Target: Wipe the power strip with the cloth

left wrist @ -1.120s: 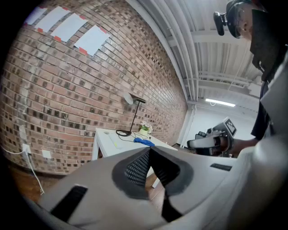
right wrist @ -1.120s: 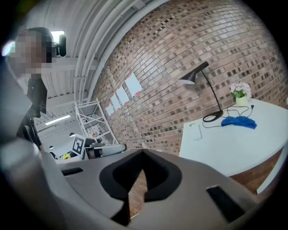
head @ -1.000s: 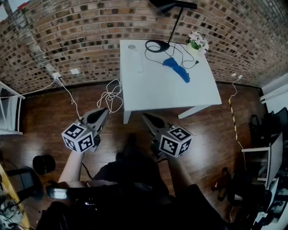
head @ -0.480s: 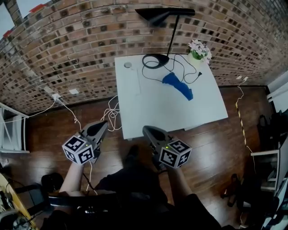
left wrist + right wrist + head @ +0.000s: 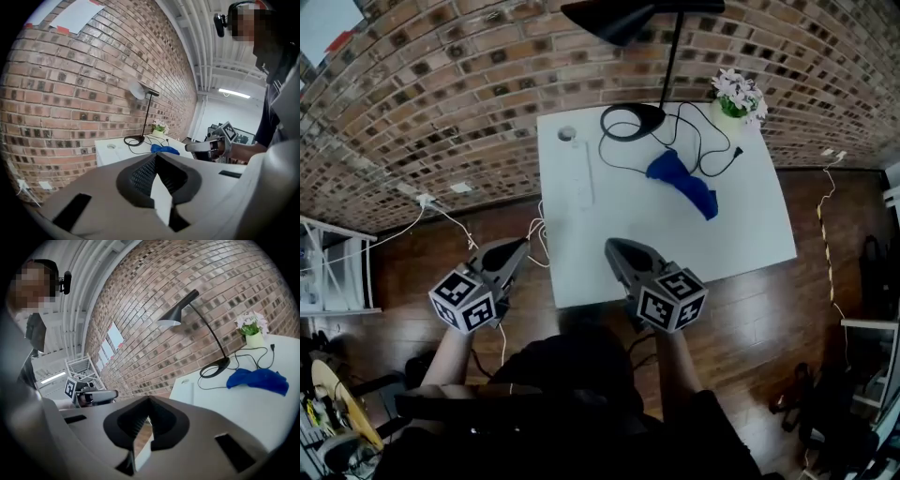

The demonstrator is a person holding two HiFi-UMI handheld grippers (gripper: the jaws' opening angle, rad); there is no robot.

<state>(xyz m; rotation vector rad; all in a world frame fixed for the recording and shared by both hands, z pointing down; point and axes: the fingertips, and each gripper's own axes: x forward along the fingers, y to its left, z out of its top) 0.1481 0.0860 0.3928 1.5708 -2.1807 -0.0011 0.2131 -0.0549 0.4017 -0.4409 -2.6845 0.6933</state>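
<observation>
Left gripper point(image 5: 522, 243) and right gripper point(image 5: 610, 245) (both closed) have neared the table point(image 5: 741, 234).

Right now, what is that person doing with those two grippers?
A person stands at the near edge of the white square table, a gripper in each hand. The left gripper and the right gripper are both shut and empty. The crumpled blue cloth lies on the table near the black desk lamp, and the long white power strip lies along the table's left side. Neither is touched, so no wiping is under way.
</observation>
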